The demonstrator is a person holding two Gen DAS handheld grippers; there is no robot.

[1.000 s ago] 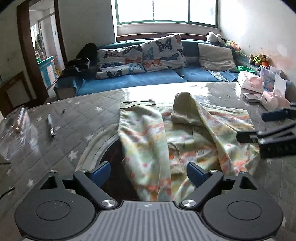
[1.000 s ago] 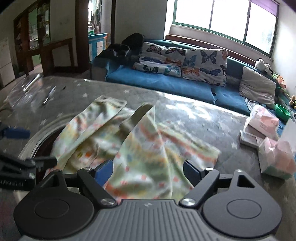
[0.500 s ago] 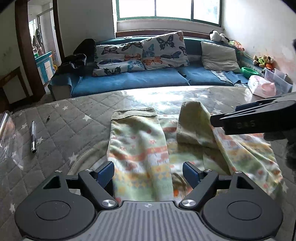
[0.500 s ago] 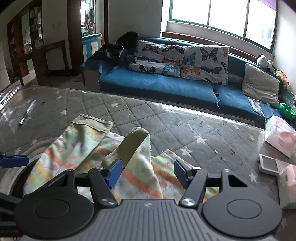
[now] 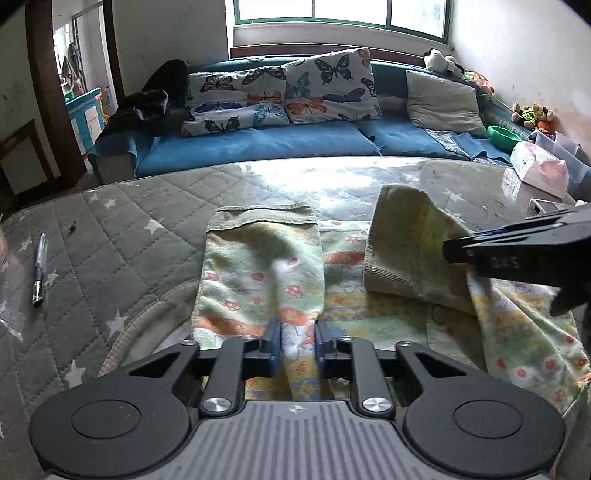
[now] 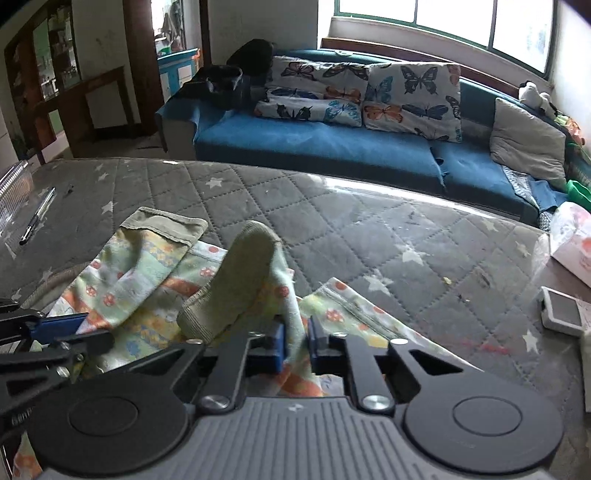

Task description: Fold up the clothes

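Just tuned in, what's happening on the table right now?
A person with two handheld grippers is folding a printed child's garment on the quilted table cover. The left gripper is shut on one sleeve; the right gripper is shut on the other, whose green cuff stands lifted off the table. A pen lies off to the left.

Daylight enters through the window (image 5: 338, 14) far beyond the fingertips, overexposed. Strong glare marks the table cover (image 5: 325, 181) ahead of the fingers. Fisheye distortion bends edges; corners vignette dark. Foreground remains sharp.
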